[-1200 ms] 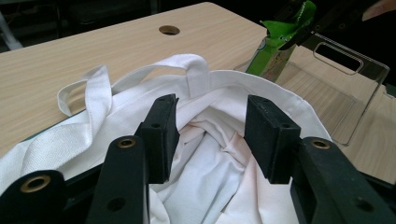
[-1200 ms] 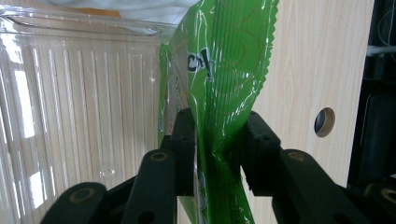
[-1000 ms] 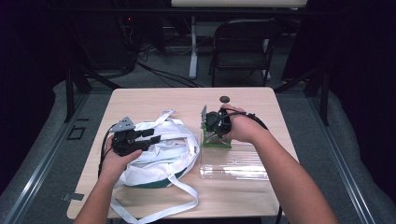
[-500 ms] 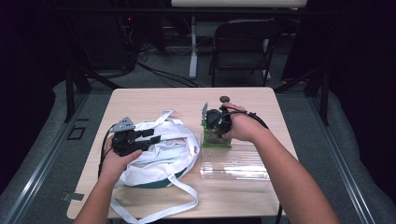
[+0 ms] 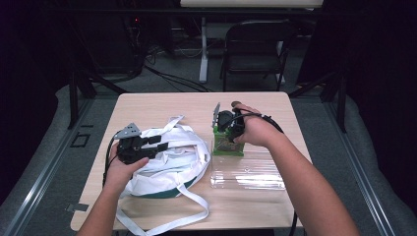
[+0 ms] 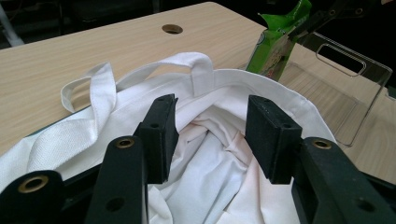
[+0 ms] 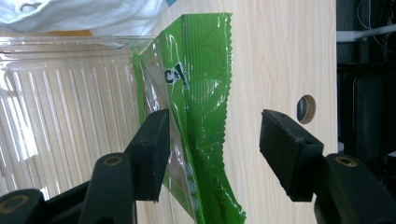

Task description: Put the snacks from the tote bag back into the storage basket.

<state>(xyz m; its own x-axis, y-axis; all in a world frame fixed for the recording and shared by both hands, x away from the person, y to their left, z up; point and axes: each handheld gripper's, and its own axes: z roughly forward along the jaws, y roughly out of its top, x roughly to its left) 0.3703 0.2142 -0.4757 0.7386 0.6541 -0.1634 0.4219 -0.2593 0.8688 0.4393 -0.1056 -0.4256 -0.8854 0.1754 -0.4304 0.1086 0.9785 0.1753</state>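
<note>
Tool positions, high view: the left tool (image 5: 156, 143) rests on the white tote bag (image 5: 169, 160) at the left of the counter (image 5: 147, 105), and the right tool (image 5: 222, 129) hovers over the green snack packet (image 5: 227, 146), which stands at the left end of the clear plastic tray (image 5: 248, 172). From this view the spread of either tool cannot be judged. Left tool view: the left tool (image 6: 210, 135) stands wide open with nothing between its jaws, which straddle the bag's open mouth; the interior shows only rumpled white fabric, so the bag appears empty. One strap (image 6: 88, 91) lies on the counter beside the rim. The packet (image 6: 275, 44) stands beyond the far rim, against the tray (image 6: 336, 88). Right tool view: the right tool (image 7: 212, 149) is also wide open and grips nothing; the packet (image 7: 196, 107) lies between the jaws, close to or touching the left one and apart from the right. The tray (image 7: 60, 98) beside it appears empty. Procedure, as a judgement: the step in hand is taking the packet for transfer to the bag. Centre the jaws across the packet's flat body, not its serrated edge, before closing, and close gently, since the film will crumple and may slip. Use the left tool to hold the bag's mouth open, keeping the straps clear of it.
</note>
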